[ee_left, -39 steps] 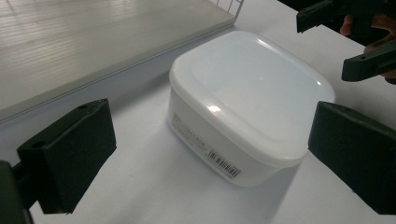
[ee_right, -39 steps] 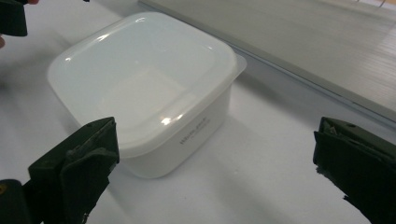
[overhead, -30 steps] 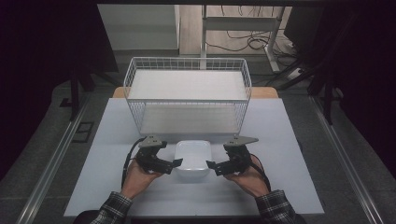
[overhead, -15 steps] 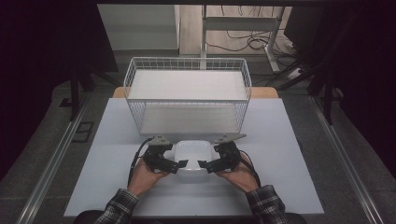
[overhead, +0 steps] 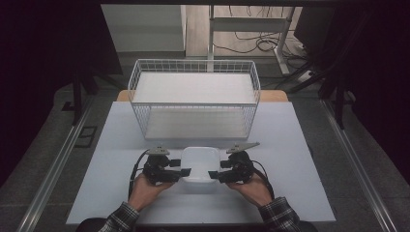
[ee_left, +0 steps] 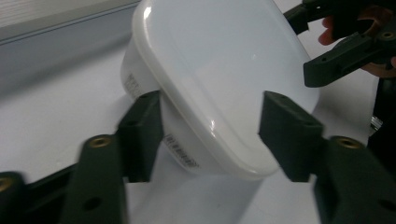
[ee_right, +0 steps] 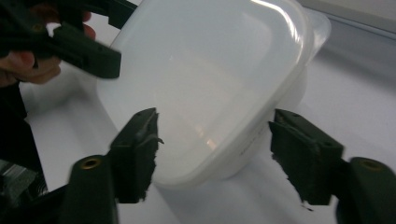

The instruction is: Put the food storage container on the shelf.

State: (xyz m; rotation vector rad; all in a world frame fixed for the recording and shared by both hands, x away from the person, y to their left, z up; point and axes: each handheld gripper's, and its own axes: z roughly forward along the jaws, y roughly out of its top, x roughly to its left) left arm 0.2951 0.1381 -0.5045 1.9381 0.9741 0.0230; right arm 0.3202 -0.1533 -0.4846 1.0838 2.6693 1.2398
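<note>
1. Basically, the white rounded-rectangular plastic container with its translucent lid (overhead: 200, 164) sat on the pale worktop (overhead: 300, 159) near the front edge, roughly centred between the side edges, just in front of the white wire basket (overhead: 193, 99) but not touching it.
2. The left gripper (overhead: 183, 172) was at the container's left side, the right gripper (overhead: 212, 174) at its right side. Both pointed inward at it from opposite ends, about equally near.
3. The key relation: the container lay directly between the two tools, its lid rim running crosswise to both sets of jaws, so each straddled a near corner of the rim.
4. Left gripper (ee_left: 210, 135): jaws half wide and just been closing. One pad looked to touch the wall under the rim, the other stood off the lid edge. No firm clamp visible.
5. Right gripper (ee_right: 212, 149): same story, jaws mid-width and just been closing. The rim sat between them with a gap showing at both pads.
6. The container looked slightly tilted in both gripper views, but that could have been camera angle; in the high view it sat flat.
7. Judgement: the next move needed both grips to seat on the rim evenly before any lift toward the basket; an uneven pinch could have popped the lid or spun the container.
</note>
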